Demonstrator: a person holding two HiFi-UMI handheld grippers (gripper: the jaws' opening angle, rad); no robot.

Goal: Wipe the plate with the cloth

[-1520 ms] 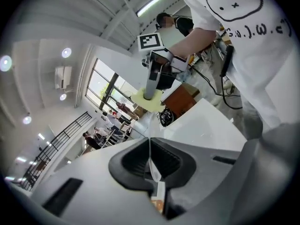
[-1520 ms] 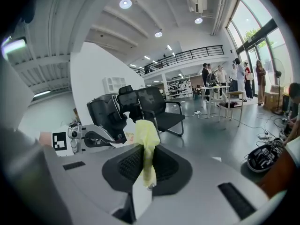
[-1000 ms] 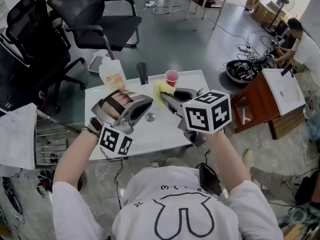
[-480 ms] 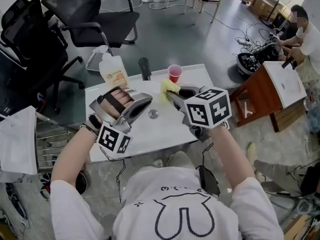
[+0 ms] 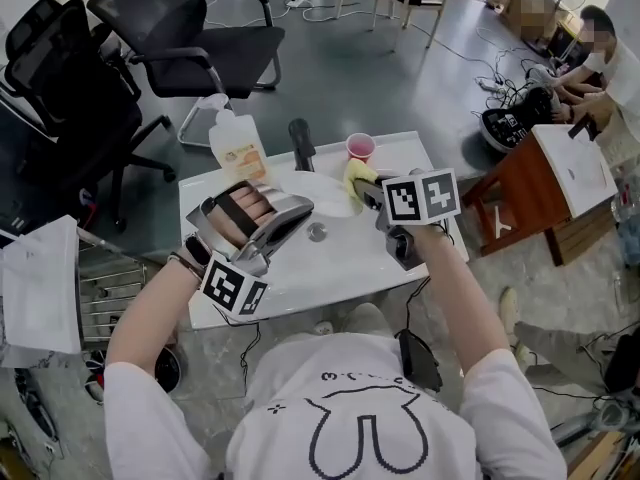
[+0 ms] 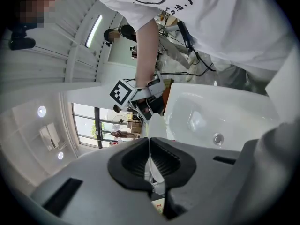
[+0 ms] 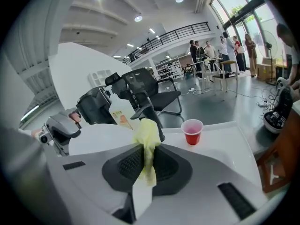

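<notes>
Jaws of the right gripper [image 7: 148, 159] pinch the soft, limp yellow cloth [image 7: 146, 135] just beside the plate [image 5: 322, 196], which the left gripper [image 6: 150, 158] clamps by its thin rim over the table [image 5: 330, 268], stiff and probably slick.

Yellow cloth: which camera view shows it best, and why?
The right gripper view: the yellow cloth sits large at centre, pinched between the jaws. The head view shows it small; the left gripper view shows none clearly.

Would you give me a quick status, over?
Left gripper shut on plate rim. Right gripper shut on yellow cloth, beside plate. Red cup beyond, clear.
</notes>
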